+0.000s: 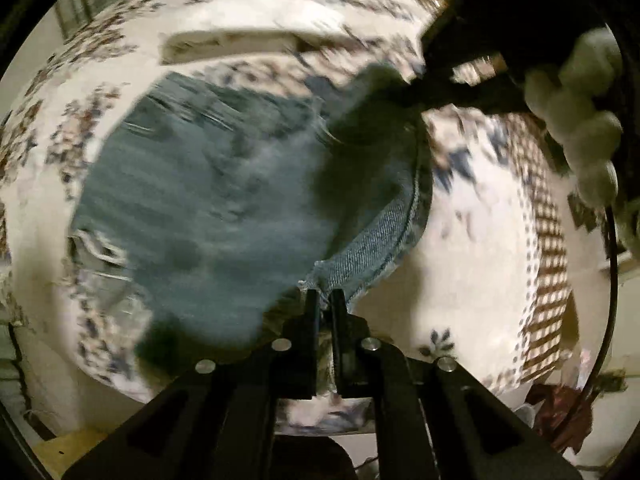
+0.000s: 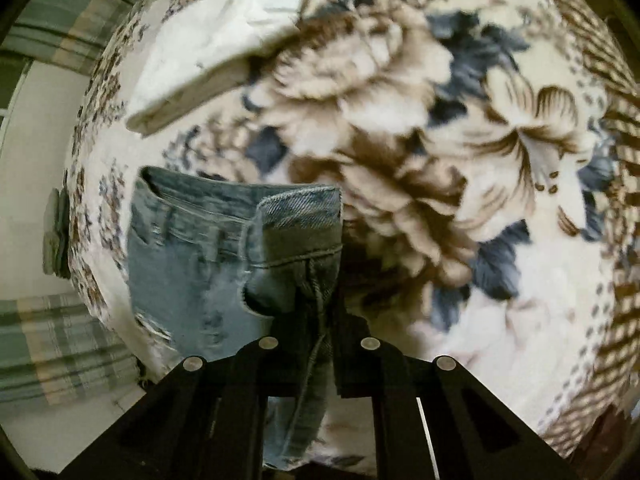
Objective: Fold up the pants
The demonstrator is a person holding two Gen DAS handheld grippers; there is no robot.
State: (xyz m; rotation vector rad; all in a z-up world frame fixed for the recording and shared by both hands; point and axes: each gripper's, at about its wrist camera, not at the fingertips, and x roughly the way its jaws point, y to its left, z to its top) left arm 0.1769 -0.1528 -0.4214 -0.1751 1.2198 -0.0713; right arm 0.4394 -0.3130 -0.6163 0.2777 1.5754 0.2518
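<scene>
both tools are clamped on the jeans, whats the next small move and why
Probably carry both corners on across and lower them onto the jeans lying on the blanket. The left tool pinches a frayed hem, the right tool pinches denim, and the fold looks unfinished.

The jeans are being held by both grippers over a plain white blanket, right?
Not quite. The blanket isn't plain white: it has big brown and blue flowers, which the right wrist view shows clearly. The rest is right: the left gripper and the right gripper each pinch the jeans.
</scene>
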